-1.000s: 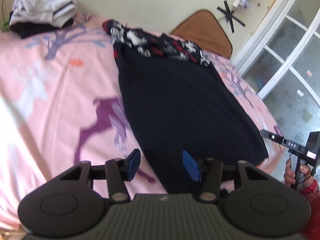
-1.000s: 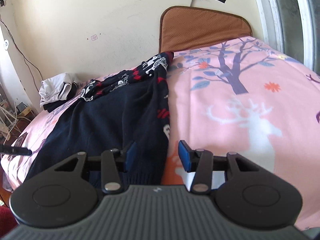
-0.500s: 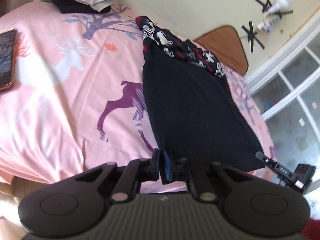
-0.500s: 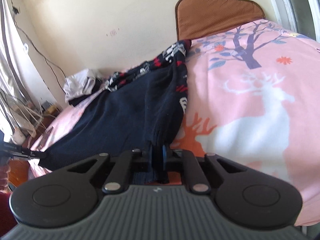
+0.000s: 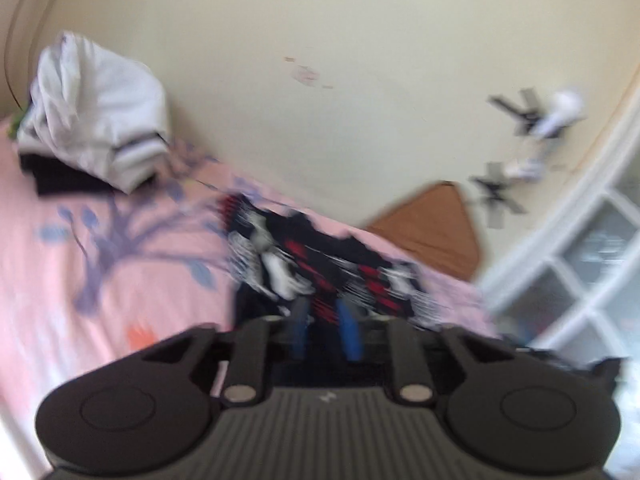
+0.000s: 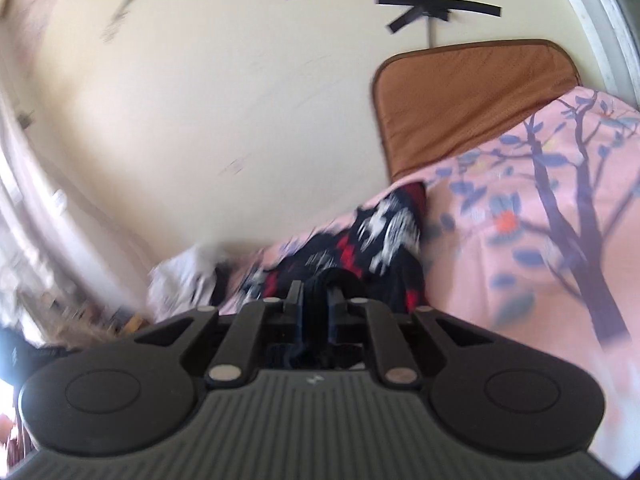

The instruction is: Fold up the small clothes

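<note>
Both views are smeared by motion blur. In the left wrist view, the left gripper (image 5: 326,330) is reaching over the pink printed bedsheet (image 5: 80,280) toward the wall, its blue pads (image 5: 348,332) standing a narrow gap apart; its jaws have just been opening, and dark cloth is showing between them, though the blur is hiding whether the pads are pressing on it. The dark sweater (image 5: 320,276), with its red and white patterned band, is lying on the bed just ahead of the gripper, near the wall. A pile of white and dark clothes (image 5: 92,132) is sitting at the far left of the bed, well apart from the sweater. In the right wrist view, the right gripper (image 6: 314,304) is pointing along the same sweater (image 6: 380,232); its jaws have just been opening too, and a dark fold of the garment is bunching between its fingers. A brown cushion (image 6: 468,100) is leaning against the wall behind the bed.
</note>
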A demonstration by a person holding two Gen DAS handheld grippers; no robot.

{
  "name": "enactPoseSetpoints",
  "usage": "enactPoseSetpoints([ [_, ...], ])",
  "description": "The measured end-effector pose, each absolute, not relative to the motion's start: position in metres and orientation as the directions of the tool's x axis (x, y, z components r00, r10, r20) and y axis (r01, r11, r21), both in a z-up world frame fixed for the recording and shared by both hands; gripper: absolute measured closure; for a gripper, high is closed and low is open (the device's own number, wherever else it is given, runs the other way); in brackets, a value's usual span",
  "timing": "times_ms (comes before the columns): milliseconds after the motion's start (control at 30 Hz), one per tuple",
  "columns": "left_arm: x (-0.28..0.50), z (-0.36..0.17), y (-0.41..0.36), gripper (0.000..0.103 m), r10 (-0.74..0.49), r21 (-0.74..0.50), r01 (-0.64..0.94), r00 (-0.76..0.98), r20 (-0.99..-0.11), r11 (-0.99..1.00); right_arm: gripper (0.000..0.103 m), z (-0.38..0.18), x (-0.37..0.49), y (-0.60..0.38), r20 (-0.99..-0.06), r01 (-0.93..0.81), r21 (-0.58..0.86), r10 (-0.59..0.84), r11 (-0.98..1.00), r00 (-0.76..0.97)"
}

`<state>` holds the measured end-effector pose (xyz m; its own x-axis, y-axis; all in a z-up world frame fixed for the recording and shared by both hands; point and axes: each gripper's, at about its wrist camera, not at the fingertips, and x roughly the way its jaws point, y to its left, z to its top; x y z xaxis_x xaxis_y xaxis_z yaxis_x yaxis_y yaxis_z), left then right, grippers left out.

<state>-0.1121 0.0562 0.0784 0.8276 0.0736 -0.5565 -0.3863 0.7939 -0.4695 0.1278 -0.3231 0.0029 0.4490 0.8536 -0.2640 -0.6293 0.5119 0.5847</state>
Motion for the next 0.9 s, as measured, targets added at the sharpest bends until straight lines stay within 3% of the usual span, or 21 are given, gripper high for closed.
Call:
enactPoseSetpoints([
  [33,-0.1,0.07,0.06,0.064,0.128,-0.425,-0.463,0.779,-0.614,0.778,0.051,0.003,0.137,-0.309,-0.316,-0.614,0.529,0.807,0.586,0.498],
  [67,-0.097,0.061,0.062,0.064,0.137,-0.408,-0.492,0.749,-0.648,0.769,0.047,0.001,0.14,-0.305,-0.361,-0.588,0.494,0.767,0.64,0.531],
  [200,-0.126,0.034,0.053,0.044,0.073,-0.434,-0.422,0.778,-0.624,0.796,0.044,-0.015,0.124,-0.344,-0.314,-0.618,0.527,0.81,0.583,0.496],
  [333,-0.127,0.02,0.034,0.043,0.001,-0.424,-0.341,0.78,-0.625,0.839,0.042,-0.035,0.107,-0.36,-0.359,-0.606,0.511,0.792,0.61,0.494],
  [400,-0.113,0.016,0.021,0.049,0.024,-0.345,-0.325,0.758,-0.652,0.88,0.042,-0.039,0.104,-0.351,-0.37,-0.621,0.503,0.799,0.601,0.474],
  [467,-0.098,0.007,0.013,0.08,0.053,-0.274,-0.329,0.72,-0.691,0.904,0.044,-0.038,0.101,-0.336,-0.386,-0.65,0.462,0.797,0.603,0.464],
  [500,-0.094,0.0,0.013,0.094,0.061,-0.252,-0.336,0.7,-0.711,0.908,0.066,-0.038,0.099,-0.328,-0.395,-0.674,0.431,0.797,0.601,0.458],
  [533,-0.095,-0.003,0.014,0.095,0.084,-0.243,-0.35,0.706,-0.703,0.905,0.091,-0.038,0.097,-0.321,-0.409,-0.695,0.387,0.789,0.606,0.459],
  [567,-0.101,-0.003,0.018,0.095,0.113,-0.232,-0.369,0.711,-0.694,0.9,0.097,-0.04,0.096,-0.318,-0.42,-0.689,0.339,0.759,0.64,0.498],
  [633,-0.113,-0.002,0.03,0.095,0.163,-0.242,-0.428,0.716,-0.678,0.871,0.097,-0.049,0.107,-0.334,-0.437,-0.61,0.364,0.708,0.704,0.555],
  [733,-0.13,-0.004,0.045,0.092,0.123,-0.337,-0.442,0.738,-0.664,0.832,0.093,-0.063,0.118,-0.352,-0.465,-0.544,0.448,0.705,0.709,0.536],
  [800,-0.133,-0.008,0.043,0.087,0.113,-0.339,-0.429,0.742,-0.661,0.837,0.071,-0.05,0.107,-0.347,-0.44,-0.572,0.385,0.689,0.724,0.576],
  [867,-0.134,-0.01,0.037,0.079,0.126,-0.321,-0.422,0.749,-0.65,0.848,0.059,-0.027,0.09,-0.339,-0.353,-0.608,0.31,0.683,0.73,0.64],
  [900,-0.135,-0.011,0.035,0.068,0.127,-0.324,-0.418,0.755,-0.643,0.849,0.058,-0.015,0.082,-0.33,-0.308,-0.648,0.276,0.704,0.71,0.64],
])
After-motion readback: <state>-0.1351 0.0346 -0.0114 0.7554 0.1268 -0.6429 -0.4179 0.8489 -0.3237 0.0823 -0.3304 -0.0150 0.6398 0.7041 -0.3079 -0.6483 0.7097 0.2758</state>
